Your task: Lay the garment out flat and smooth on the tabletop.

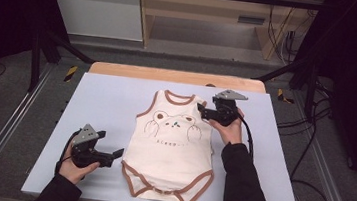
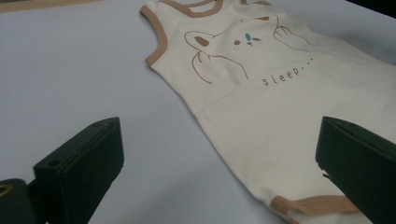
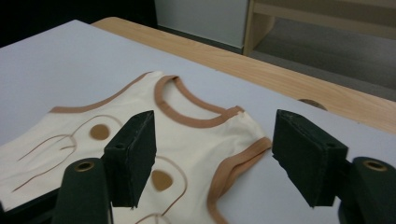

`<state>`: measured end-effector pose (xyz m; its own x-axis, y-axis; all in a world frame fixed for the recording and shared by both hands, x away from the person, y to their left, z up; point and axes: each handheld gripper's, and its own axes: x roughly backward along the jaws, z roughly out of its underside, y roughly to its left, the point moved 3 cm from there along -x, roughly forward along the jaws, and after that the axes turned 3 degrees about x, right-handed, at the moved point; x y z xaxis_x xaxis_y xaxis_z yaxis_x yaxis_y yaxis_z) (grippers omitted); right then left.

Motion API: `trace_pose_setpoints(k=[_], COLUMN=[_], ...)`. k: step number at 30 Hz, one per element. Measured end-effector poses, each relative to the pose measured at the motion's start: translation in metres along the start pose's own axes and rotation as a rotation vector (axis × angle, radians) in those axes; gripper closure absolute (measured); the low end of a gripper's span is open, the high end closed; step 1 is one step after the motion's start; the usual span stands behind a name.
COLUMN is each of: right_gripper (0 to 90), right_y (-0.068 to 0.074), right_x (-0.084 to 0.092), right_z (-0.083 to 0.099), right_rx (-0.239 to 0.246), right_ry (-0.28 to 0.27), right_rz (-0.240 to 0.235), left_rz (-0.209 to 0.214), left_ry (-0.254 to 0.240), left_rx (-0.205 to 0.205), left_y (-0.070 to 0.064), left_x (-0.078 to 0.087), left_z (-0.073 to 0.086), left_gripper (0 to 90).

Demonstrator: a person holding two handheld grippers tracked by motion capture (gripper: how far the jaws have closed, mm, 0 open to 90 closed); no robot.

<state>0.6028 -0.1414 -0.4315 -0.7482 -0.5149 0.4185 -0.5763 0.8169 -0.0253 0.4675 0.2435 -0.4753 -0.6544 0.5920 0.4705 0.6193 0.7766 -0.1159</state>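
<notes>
In the middle of the high view, the cream baby bodysuit point(image 1: 170, 147) is lying flat on the pale blue mat point(image 1: 106, 103), neckline toward the top of the frame and brown-trimmed leg openings toward the bottom edge, with a bear drawing on its chest. At the lower left of that view you are holding your left gripper point(image 1: 113, 155) just beside the bodysuit's lower left hem, its tips pointing right toward the cloth without touching it; in the left gripper view its jaws are standing wide apart, released, with bare mat and the garment's side between them and nothing pinched. At the upper right of the garment you are holding your right gripper point(image 1: 201, 110) by the shoulder strap, your right hand point(image 1: 231, 128) wrapping it from below. In the right gripper view its jaws are gaping above the brown-edged shoulder point(image 3: 243, 154), the pads clear of the fabric, so you are gripping nothing there
</notes>
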Motion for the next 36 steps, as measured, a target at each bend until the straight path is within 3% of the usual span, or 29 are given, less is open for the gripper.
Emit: trace_pose_setpoints(k=[6, 8, 14, 19, 29, 36], right_gripper=[14.5, 10.7, 1.1, 0.4, 0.3, 0.5], right_y=[0.014, 0.017, 0.026, 0.028, 0.018, 0.005], right_x=[0.038, 0.049, 0.077, 0.09, 0.112, 0.122], right_z=[0.015, 0.02, 0.037, 0.06, 0.103, 0.118], right_rx=[-0.031, -0.019, -0.035, -0.035, -0.093, -0.105], right_ry=[-0.065, -0.075, -0.072, -0.042, -0.034, -0.029], right_rz=[-0.08, -0.09, -0.128, -0.191, -0.195, -0.168], left_rz=[-0.003, -0.012, -0.011, -0.005, 0.01, 0.005], left_ry=[-0.011, -0.013, -0.01, -0.014, -0.003, -0.005], left_rx=[-0.005, 0.0, -0.011, -0.009, -0.012, -0.007], left_y=[-0.001, -0.001, -0.002, -0.002, -0.002, 0.001], left_x=[0.003, 0.003, 0.004, 0.004, 0.003, 0.005], left_z=[-0.001, -0.001, 0.0, 0.001, 0.005, 0.006], left_gripper=[0.0, 0.0, 0.0, 0.0, 0.0, 0.0])
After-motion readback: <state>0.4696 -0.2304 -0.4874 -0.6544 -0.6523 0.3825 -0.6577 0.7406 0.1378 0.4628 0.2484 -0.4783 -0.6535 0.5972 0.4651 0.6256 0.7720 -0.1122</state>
